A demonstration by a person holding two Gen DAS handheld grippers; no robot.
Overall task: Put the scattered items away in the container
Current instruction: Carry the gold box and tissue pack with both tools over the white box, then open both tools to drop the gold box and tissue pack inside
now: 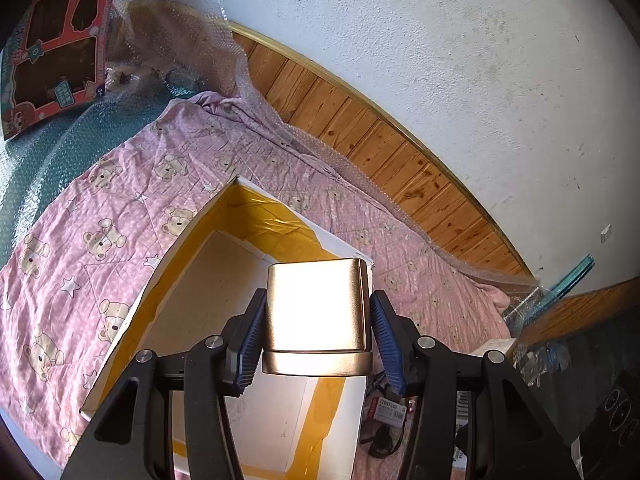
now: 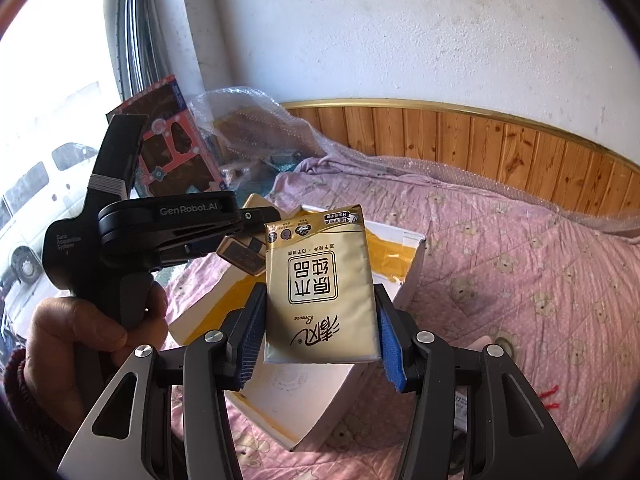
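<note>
Two black fingers with blue ribbed pads belong to the left gripper (image 1: 318,334), and they pinch a shiny gold metal box with round corners (image 1: 316,312) from both sides. That gold box hangs over the open white cardboard box with yellow tape inside (image 1: 180,264), which sits on a pink quilt with little bears and stars (image 1: 100,208). The inside of the cardboard box shows a bare pale floor. Just beside its right wall, on the quilt, lie a small red and white label and some dark cord, too small to tell apart. The right gripper (image 2: 320,334) squeezes a gold soft pack of tissues with black letters (image 2: 320,284) between its blue pads, and the pack stands up tall above the same cardboard box (image 2: 400,264). From the right wrist view, the left gripper (image 2: 256,240) reaches in from the left with a hand (image 2: 92,328) wrapped around its black handle, and the gold metal box (image 2: 240,256) shows at its tip over the far end of the cardboard box. Behind, a red toy package with cut-out windows (image 2: 172,156) leans near clear bubble wrap (image 2: 240,120). Brown wood boards (image 2: 480,136) run along the bottom of the white wall (image 2: 400,32). Bright light comes through a window on the left.
</note>
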